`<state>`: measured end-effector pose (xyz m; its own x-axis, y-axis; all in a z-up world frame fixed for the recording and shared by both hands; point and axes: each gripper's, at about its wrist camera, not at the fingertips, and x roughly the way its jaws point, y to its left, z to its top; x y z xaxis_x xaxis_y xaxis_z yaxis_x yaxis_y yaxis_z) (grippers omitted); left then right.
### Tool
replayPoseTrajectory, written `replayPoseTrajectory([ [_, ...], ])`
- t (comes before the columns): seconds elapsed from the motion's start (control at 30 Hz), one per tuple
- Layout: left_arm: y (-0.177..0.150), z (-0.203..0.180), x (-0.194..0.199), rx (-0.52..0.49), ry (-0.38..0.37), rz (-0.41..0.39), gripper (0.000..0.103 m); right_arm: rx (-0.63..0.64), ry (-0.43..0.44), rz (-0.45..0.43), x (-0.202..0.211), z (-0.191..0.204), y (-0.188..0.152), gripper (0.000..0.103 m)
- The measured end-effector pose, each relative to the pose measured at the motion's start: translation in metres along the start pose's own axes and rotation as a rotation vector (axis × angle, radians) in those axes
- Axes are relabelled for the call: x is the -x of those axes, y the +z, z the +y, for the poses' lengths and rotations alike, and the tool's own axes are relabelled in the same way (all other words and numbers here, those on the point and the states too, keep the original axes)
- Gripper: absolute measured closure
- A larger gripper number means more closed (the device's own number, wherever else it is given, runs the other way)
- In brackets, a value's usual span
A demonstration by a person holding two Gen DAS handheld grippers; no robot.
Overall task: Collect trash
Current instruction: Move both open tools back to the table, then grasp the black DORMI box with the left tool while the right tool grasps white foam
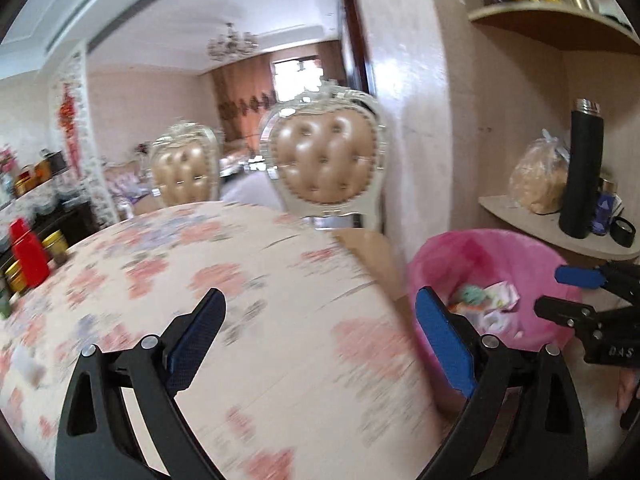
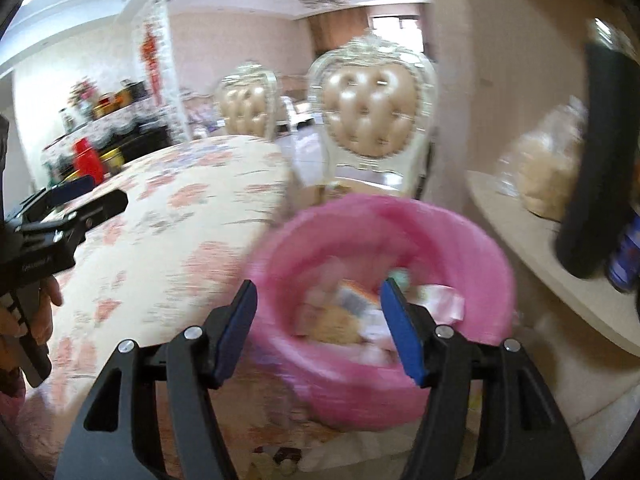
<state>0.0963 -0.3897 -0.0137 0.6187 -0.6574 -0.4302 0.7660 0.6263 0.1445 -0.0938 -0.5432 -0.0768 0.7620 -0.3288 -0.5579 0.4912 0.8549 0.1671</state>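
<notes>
Your left gripper (image 1: 320,320): jaws wide apart, nothing between them, held over the near edge of the table (image 1: 240,280) with its floral cloth. Your right gripper (image 2: 318,312): jaws parted, narrower than the left, nothing gripped, poised above the bin (image 2: 460,240). Bin: pink, bag-lined, on the floor just beside the table's right edge and below the lower shelf (image 2: 560,264); in the left wrist view it sits to the right of the left gripper's right finger, which overlaps its rim. Trash (image 2: 360,312): crumpled wrappers and paper, white, green and orange, lying at the bottom of the bin, seen between and beyond the right gripper's fingers; blur hides finer detail. No trash shows on the cloth near either gripper. Table, far left: a red bottle (image 1: 28,252) and yellow-lidded jars (image 1: 56,242). Beyond the table: two tufted chairs (image 1: 324,160). Lower shelf: a black flask (image 1: 580,168) upright, a bag of pale food (image 1: 540,176) beside it. Your hand (image 2: 40,312) on the left gripper's handle shows at the right wrist view's left edge.
</notes>
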Motion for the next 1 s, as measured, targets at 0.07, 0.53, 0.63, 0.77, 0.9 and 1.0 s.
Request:
replayPoseTrajectory([
  [0.07,-0.012,0.018,0.015,0.034,0.046,0.011,0.013,0.034,0.039,-0.001,-0.001,0.025,0.003,0.035],
  [0.53,-0.120,0.205,0.141,0.425,0.492,0.098,0.013,0.283,0.419,0.086,-0.045,0.267,0.009,0.025],
  [0.63,-0.135,0.236,0.164,0.503,0.629,0.108,0.013,0.331,0.473,0.086,-0.049,0.308,0.010,0.025],
  [0.77,-0.155,0.274,0.172,0.611,0.707,0.159,0.013,0.352,0.542,0.102,-0.059,0.346,0.017,0.025],
  [0.9,-0.167,0.298,0.152,0.666,0.700,0.234,0.013,0.377,0.562,0.113,-0.069,0.373,0.025,0.025],
  [1.0,-0.171,0.309,0.133,0.684,0.688,0.285,0.013,0.383,0.571,0.114,-0.076,0.381,0.031,0.025],
])
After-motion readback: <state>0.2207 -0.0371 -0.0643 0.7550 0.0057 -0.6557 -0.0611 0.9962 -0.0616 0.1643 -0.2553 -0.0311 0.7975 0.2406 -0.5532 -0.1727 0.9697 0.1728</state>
